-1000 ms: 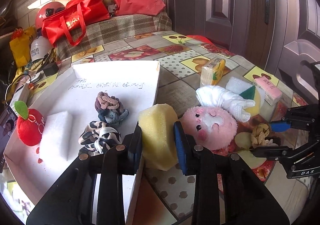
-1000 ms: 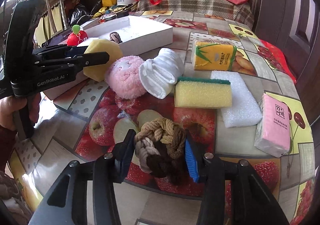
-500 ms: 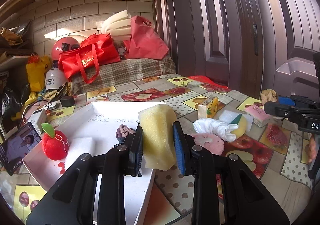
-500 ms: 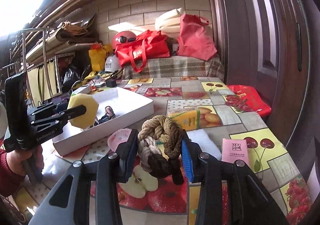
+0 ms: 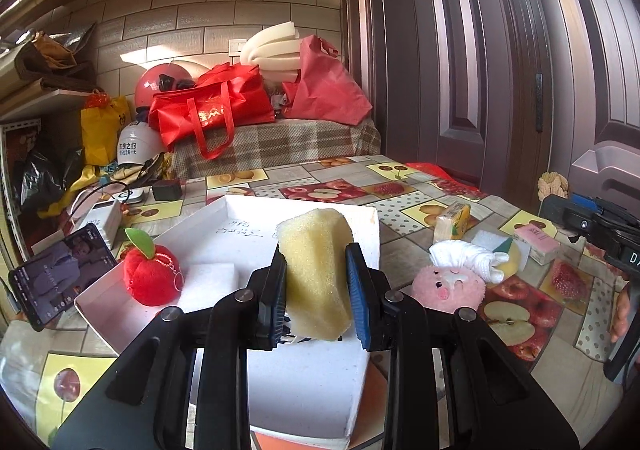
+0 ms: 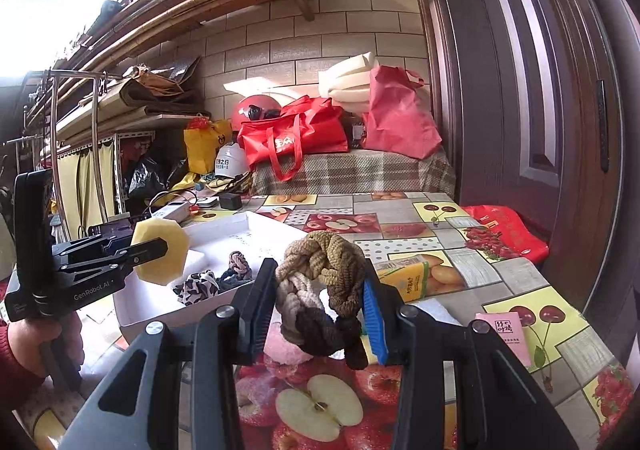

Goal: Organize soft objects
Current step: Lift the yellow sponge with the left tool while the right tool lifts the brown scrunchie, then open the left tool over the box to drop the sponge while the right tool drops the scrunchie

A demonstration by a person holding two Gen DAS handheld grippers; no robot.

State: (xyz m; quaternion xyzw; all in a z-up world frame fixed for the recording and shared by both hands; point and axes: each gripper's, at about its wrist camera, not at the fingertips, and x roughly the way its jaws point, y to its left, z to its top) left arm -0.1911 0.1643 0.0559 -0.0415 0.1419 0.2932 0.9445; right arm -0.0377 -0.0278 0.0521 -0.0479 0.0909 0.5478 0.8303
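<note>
A plaid-covered bench (image 5: 280, 141) stands against the brick wall behind the fruit-print tablecloth (image 5: 532, 314). On the bench sit a red tote bag (image 5: 212, 109), a red helmet (image 5: 160, 83) to its left and white foam sheets (image 5: 272, 47) behind. Left of the bench, a smartphone (image 5: 60, 276) lies lit.

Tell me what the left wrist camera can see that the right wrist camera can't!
Only the left wrist view shows the red plush apple in the white cardboard box, a phone with a lit screen, and the rolled white cloth on the pink fluffy plush ball.

Only the right wrist view shows the leopard-print scrunchie and the grey-blue knotted one in the box.

Both show the yellow foam sponge clamped in the left gripper, the brown braided rope knot in the right gripper, and the fruit-patterned tablecloth.
</note>
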